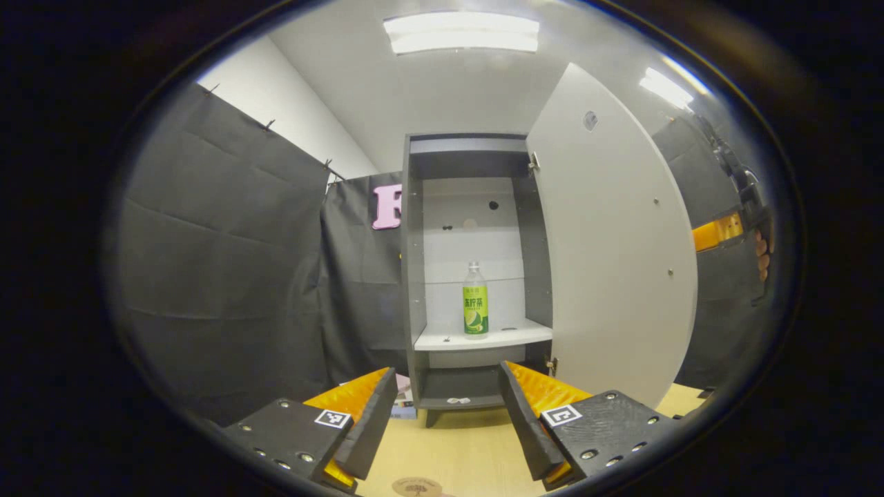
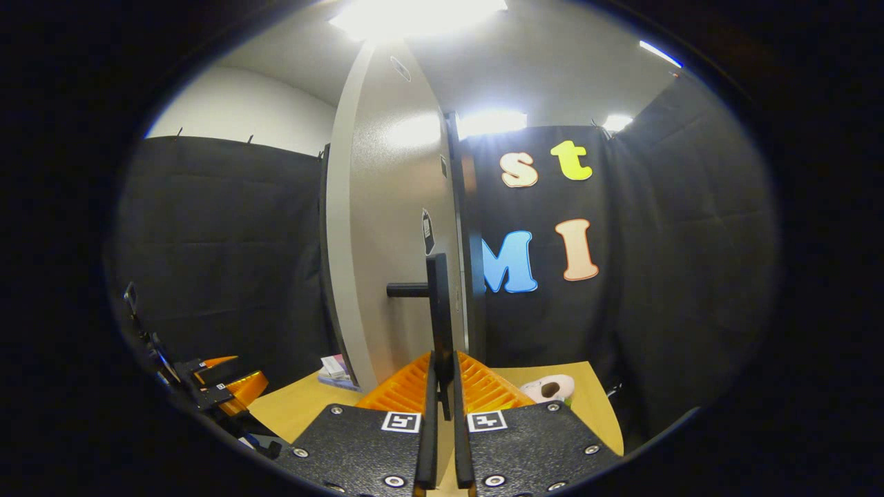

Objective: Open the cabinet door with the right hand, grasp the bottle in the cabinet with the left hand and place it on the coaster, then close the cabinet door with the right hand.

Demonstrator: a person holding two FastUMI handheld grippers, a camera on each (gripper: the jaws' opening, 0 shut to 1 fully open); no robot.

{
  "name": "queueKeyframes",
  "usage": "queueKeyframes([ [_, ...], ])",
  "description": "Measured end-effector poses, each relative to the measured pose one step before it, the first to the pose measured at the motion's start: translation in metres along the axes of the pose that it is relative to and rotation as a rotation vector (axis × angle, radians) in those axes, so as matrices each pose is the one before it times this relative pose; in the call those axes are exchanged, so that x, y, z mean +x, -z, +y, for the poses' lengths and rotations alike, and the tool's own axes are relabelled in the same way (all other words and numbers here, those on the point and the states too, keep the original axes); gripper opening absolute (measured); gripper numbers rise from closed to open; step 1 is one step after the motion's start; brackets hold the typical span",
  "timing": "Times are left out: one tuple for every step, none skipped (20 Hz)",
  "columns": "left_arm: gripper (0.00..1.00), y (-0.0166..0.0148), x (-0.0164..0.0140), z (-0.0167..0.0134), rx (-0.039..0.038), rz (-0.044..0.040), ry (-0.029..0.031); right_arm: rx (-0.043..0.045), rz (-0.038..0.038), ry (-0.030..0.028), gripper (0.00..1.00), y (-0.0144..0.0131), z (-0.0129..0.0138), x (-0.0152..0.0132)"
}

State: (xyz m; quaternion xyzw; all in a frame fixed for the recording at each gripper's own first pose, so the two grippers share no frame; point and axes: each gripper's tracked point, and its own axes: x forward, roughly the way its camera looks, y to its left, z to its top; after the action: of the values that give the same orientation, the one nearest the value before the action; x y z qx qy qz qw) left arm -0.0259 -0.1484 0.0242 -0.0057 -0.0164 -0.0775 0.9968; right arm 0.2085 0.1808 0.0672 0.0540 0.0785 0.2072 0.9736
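Right tongs (image 2: pixel 442 386) pinch the door handle (image 2: pixel 439 310), left tongs (image 1: pixel 449 414) spread; coaster (image 1: pixel 416 488) cut off

One bottle (image 1: pixel 475 300), one cabinet (image 1: pixel 476 276), one open door (image 1: pixel 608 241), one coaster (image 1: pixel 416 487), two grippers (image 1: pixel 445 414) (image 2: pixel 442 393).

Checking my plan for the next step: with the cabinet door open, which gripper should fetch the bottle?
Left. The left gripper is open and faces the green-labelled plastic bottle standing on the grey cabinet's white shelf. The right gripper is shut on the door's black handle.

Cloth-walled (image 1: pixel 221 241) recording booth; test cabinet (image 1: pixel 476 276)
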Motion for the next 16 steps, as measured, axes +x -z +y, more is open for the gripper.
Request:
queueKeyframes([
  [0.84,-0.00221,0.00379,-0.00305,0.00211,-0.0011,0.00477,0.00892,-0.01111,-0.01121,0.1,-0.00165,0.00115,-0.00372],
  [0.84,-0.00219,0.00373,-0.00253,0.0023,-0.00009,0.00441,0.00194,-0.01343,-0.00434,0.1,-0.00256,0.00098,-0.00428],
  [0.89,-0.00368,0.00529,-0.0013,0.0008,-0.00041,0.00489,-0.0054,-0.00526,0.00892,0.1,0.00013,-0.00501,-0.00591],
  [0.89,-0.00277,0.00614,-0.00113,-0.00132,0.00217,0.00685,-0.00799,-0.00635,0.01057,0.13,0.00134,-0.00525,-0.00758],
  [0.89,-0.00207,0.00937,-0.00165,-0.00201,-0.00044,0.00969,-0.00574,-0.00555,0.01343,0.17,0.00057,-0.00634,-0.00542],
  [0.89,-0.00429,0.00889,-0.00201,0.00141,-0.00254,0.0085,-0.01353,-0.0072,0.02071,0.33,0.00264,-0.00915,-0.0059],
  [0.89,-0.00162,0.00958,-0.00052,0.00412,-0.00254,0.00749,-0.01781,-0.01141,0.03291,0.49,0.00055,-0.01039,-0.00661],
  [0.89,-0.00393,0.01082,-0.00127,0.00434,-0.00496,0.00905,-0.02111,-0.0077,0.03779,0.79,-0.00067,-0.01124,-0.00439],
  [0.89,-0.00211,0.01105,-0.00056,0.00079,-0.00406,0.00982,-0.02177,-0.00679,0.04642,0.93,0.00142,-0.01375,-0.00434],
  [0.89,-0.00261,0.01094,-0.0018,-0.00432,-0.00026,0.01433,-0.01626,-0.00045,0.04325,0.97,0.00211,-0.00876,-0.00528],
  [0.84,-0.00132,0.0109,-0.00179,-0.00922,0.00199,0.0153,-0.00634,0.00151,0.03319,0.94,0.00175,-0.00779,-0.00354],
  [0.89,-0.00073,0.01117,-0.00135,-0.01351,0.00192,0.01467,-0.00191,0.00183,0.0281,0.94,0.00281,-0.00481,-0.00176],
  [0.89,-0.00011,0.01159,0.00046,-0.0134,0.00349,0.01438,0.00055,0.00226,0.02939,0.94,0.00173,-0.00667,-0.0012],
  [0.89,-0.00124,0.01194,0.00002,-0.00836,0.00173,0.0143,0.00171,-0.00037,0.03137,0.97,0.00265,-0.0077,-0.00088],
  [0.89,-0.0005,0.01164,0.00201,-0.00133,-0.00046,0.0096,0.00477,0.00062,0.0332,0.97,0.00229,-0.00712,-0.00002],
  [0.89,-0.0005,0.01216,0.0018,0.00428,0.00222,0.00666,0.00865,0.00418,0.02963,0.94,0.00409,-0.00508,0.00007],
])
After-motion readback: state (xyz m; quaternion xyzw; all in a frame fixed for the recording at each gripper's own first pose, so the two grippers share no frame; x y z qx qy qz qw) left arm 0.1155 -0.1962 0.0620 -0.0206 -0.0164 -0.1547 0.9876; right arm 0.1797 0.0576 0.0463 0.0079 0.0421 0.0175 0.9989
